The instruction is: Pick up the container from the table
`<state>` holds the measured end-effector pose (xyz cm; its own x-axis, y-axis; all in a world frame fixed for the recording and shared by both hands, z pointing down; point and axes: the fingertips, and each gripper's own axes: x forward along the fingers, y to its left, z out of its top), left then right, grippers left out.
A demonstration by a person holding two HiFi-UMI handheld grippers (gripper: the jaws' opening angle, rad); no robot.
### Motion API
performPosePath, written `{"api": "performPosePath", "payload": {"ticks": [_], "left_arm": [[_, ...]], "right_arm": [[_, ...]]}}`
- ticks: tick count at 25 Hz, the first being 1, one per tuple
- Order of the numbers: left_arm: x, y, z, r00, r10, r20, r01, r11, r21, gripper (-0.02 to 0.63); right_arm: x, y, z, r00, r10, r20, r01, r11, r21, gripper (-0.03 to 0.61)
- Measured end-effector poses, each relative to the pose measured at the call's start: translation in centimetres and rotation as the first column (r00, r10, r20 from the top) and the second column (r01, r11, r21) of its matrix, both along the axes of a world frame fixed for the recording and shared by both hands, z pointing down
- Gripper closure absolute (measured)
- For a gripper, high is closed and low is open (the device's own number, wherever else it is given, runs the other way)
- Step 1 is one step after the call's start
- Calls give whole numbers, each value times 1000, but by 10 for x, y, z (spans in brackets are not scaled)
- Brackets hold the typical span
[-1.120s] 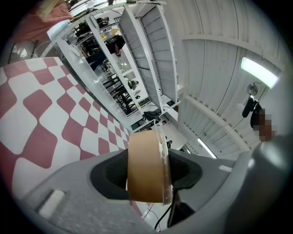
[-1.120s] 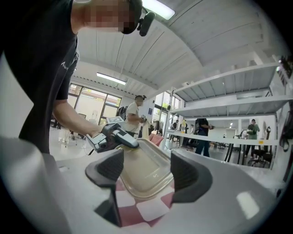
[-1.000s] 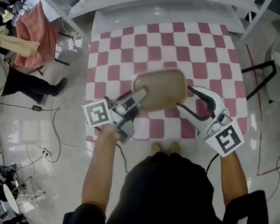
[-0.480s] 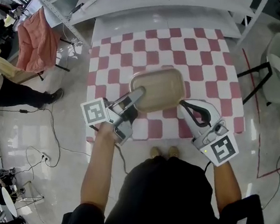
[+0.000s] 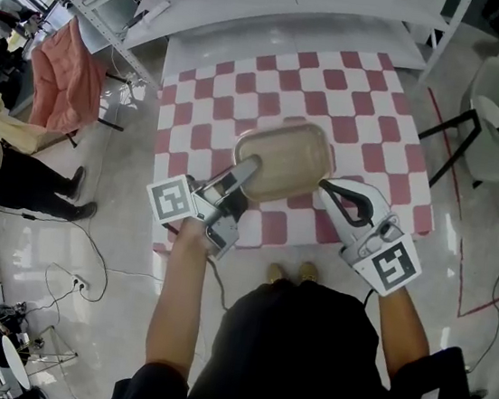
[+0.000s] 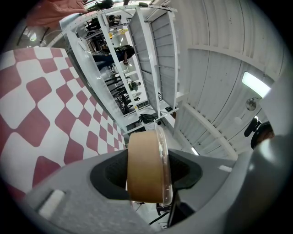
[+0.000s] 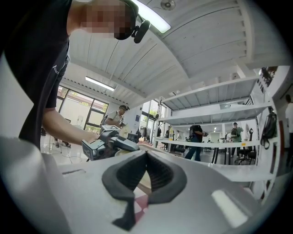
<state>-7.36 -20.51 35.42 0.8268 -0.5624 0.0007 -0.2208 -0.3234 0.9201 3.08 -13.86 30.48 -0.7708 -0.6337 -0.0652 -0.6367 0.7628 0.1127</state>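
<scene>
Two grippers were at the container (image 5: 282,160), over the near half of the checkered table (image 5: 378,120). The left gripper (image 5: 246,173) was clamped on its near-left end, pads on both faces. The right gripper (image 5: 326,189) had its jaws fully closed at the right corner; couldn't tell if it pinched the rim.

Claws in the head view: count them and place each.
2. The left claw clamps the near-left rim of the container; the right claw, shut, sits at its near-right edge. None hidden.
</scene>
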Motion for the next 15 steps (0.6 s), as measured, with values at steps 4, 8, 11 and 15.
{"api": "performPosePath", "payload": {"ticks": [4,8,11,15], "left_arm": [[-1,0,1,1000,-2,-21,2,1000,-12,390],[1,2,0,999,2,-34,-3,1000,-14,390],[2,3,-1,999,7,-37,-7,1000,-14,390],[3,2,1,999,9,-38,-10,1000,-15,390]], "right_arm": [[0,1,-1,1000,2,5,-2,1000,2,575],[1,3,-2,1000,3,7,-3,1000,-1,575],[2,3,-4,1000,3,8,-3,1000,-1,575],[2,3,-2,1000,0,8,0,1000,-2,575]]}}
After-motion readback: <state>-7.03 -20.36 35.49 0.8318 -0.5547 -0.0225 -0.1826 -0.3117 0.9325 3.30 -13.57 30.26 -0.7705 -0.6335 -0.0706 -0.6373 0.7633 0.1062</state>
